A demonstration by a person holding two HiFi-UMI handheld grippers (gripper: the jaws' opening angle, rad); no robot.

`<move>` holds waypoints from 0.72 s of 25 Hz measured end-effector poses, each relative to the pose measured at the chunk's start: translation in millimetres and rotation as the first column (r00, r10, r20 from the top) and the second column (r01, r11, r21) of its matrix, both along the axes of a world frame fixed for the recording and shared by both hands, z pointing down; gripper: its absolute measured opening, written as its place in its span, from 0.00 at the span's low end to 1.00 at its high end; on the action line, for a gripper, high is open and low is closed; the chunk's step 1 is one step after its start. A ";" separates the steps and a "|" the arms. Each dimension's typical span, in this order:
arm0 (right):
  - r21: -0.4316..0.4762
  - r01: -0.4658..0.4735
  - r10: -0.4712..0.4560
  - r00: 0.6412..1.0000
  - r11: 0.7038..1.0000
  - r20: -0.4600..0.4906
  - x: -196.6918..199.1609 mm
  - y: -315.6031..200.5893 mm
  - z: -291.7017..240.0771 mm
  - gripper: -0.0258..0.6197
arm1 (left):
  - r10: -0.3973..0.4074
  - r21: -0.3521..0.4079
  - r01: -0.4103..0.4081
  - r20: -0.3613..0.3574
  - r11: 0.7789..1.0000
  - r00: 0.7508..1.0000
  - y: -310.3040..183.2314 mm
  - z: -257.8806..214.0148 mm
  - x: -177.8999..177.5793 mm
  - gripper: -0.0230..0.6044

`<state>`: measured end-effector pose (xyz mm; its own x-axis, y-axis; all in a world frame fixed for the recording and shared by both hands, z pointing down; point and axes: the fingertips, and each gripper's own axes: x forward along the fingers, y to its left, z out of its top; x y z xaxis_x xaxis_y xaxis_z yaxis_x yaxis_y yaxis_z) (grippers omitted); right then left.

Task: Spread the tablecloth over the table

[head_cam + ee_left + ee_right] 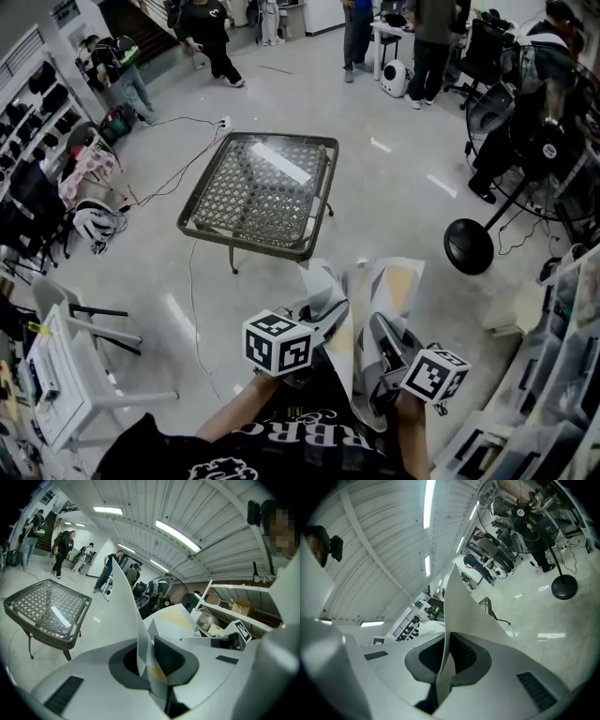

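the pale floor (394, 187) fills most of the head view, with people standing at its far edge. on it, ahead of me, stands the table (253, 246) (28, 606), a dark woven top in a dark frame on thin legs, with only a bright glare on it. to my right runs a shelf rack (553, 375) of pale bins; i can't tell what they hold. in the left gripper view a brown cardboard box (242, 606) sits on one of those shelves, its contents hidden.

the tablecloth (389, 286) (126, 602) (464, 611) is not on the table. it hangs bunched and creased in front of my body, well apart from the table, pale grey with angular patches, one of them yellowish. stiff folds stand up between my two tools.

my left gripper (323, 314) (147, 656) is nearly closed, with a fold of the cloth between its dark pads. my right gripper (384, 339) (447, 656) is clamped tight on another edge of it.
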<state>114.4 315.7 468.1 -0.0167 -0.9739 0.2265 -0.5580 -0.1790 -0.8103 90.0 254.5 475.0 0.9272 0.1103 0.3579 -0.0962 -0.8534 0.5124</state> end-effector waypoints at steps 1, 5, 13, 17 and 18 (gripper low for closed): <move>0.004 0.013 -0.013 1.000 1.000 0.000 0.5 -2.3 -0.3 0.07 | -0.020 -0.019 0.020 -0.011 1.000 1.000 -2.5 -2.1 -4.0 0.10; -0.013 0.069 -0.069 0.998 0.998 -0.012 -5.7 -21.6 2.2 0.07 | -0.119 -0.091 0.116 -0.026 0.989 0.993 -27.7 -2.1 -26.1 0.10; -0.067 0.245 -0.244 0.969 0.967 0.030 -51.6 -76.9 15.0 0.07 | -0.313 -0.100 0.316 0.040 0.944 0.949 -84.8 18.6 -84.9 0.09; -0.100 0.331 -0.328 0.943 0.938 0.047 -77.4 -117.5 21.7 0.07 | -0.421 -0.126 0.426 0.062 0.896 0.905 -124.4 26.2 -126.0 0.09; -0.105 0.351 -0.348 0.936 0.930 0.055 -87.1 -129.0 23.4 0.07 | -0.445 -0.132 0.450 0.067 0.883 0.893 -135.9 28.3 -138.9 0.09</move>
